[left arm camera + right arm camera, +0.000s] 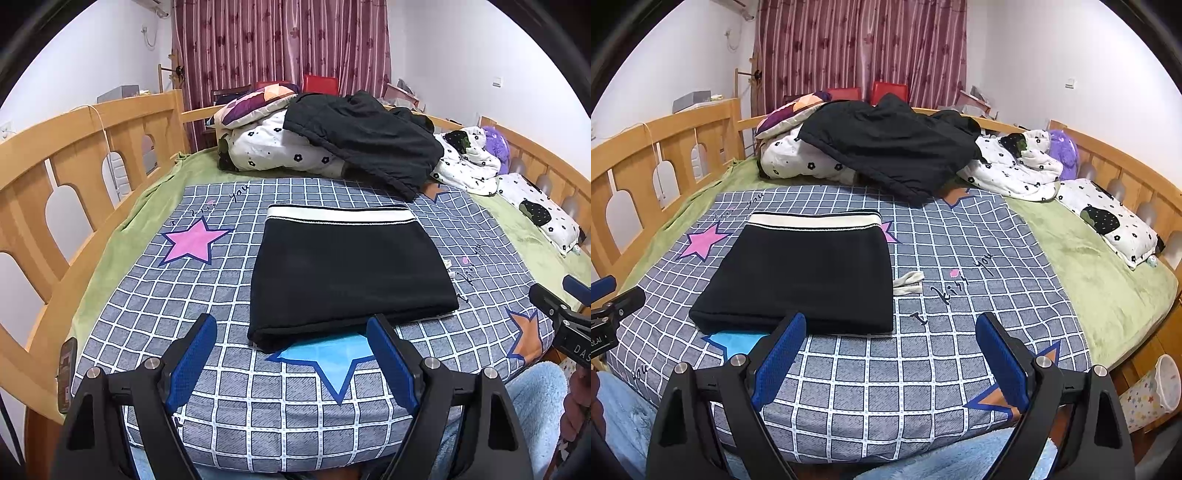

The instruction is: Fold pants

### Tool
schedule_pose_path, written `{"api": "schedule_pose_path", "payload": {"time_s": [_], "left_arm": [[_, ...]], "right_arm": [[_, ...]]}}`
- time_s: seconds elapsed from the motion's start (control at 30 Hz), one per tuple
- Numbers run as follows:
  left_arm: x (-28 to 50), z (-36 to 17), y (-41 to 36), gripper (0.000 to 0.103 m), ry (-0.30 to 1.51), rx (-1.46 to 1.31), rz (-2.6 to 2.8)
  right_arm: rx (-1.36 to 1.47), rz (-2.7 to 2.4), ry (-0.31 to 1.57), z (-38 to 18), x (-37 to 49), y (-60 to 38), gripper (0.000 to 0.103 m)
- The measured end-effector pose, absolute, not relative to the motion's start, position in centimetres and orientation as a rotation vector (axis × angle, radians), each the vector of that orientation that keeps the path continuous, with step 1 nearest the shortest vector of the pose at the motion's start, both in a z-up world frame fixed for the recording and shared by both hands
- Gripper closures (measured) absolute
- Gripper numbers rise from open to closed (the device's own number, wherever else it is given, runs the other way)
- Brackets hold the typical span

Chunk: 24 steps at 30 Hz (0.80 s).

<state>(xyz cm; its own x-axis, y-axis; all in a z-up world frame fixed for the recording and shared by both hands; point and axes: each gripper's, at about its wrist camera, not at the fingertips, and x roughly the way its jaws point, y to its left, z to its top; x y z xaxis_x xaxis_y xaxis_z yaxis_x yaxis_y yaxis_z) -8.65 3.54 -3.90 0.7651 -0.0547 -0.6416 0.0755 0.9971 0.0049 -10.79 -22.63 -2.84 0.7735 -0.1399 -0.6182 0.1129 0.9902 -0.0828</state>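
Note:
Black pants (347, 273) (809, 280) lie folded into a flat rectangle on the checked blue sheet (258, 398) (923, 369), white waistband at the far edge. A white drawstring (908, 283) pokes out at their right side. My left gripper (291, 328) hovers open just before the near edge of the pants, nothing between its blue pads. My right gripper (890, 326) is open too, above the bare sheet to the right of the pants' near corner. Each gripper shows at the edge of the other's view, the right gripper (565, 314) and the left gripper (609, 306).
A heap of black clothes (369, 136) (894, 147) rests on flowered bedding (273, 147) at the far end. A pillow (1108, 221) lies right. Wooden rails (92, 155) (1126, 170) line both sides. A phone (66, 373) sits at the left edge; a bin (1152, 391) stands lower right.

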Motion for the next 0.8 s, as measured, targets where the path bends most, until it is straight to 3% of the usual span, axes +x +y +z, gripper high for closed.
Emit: {"api": "schedule_pose_path", "payload": {"time_s": [0.8], "left_arm": [[-8.92,-3.3,3.67,0.02,0.68,0.032,-0.071]], "right_arm": [[-0.029,-0.148,0.665,-2.5,-10.97,-22.51,0.011]]}}
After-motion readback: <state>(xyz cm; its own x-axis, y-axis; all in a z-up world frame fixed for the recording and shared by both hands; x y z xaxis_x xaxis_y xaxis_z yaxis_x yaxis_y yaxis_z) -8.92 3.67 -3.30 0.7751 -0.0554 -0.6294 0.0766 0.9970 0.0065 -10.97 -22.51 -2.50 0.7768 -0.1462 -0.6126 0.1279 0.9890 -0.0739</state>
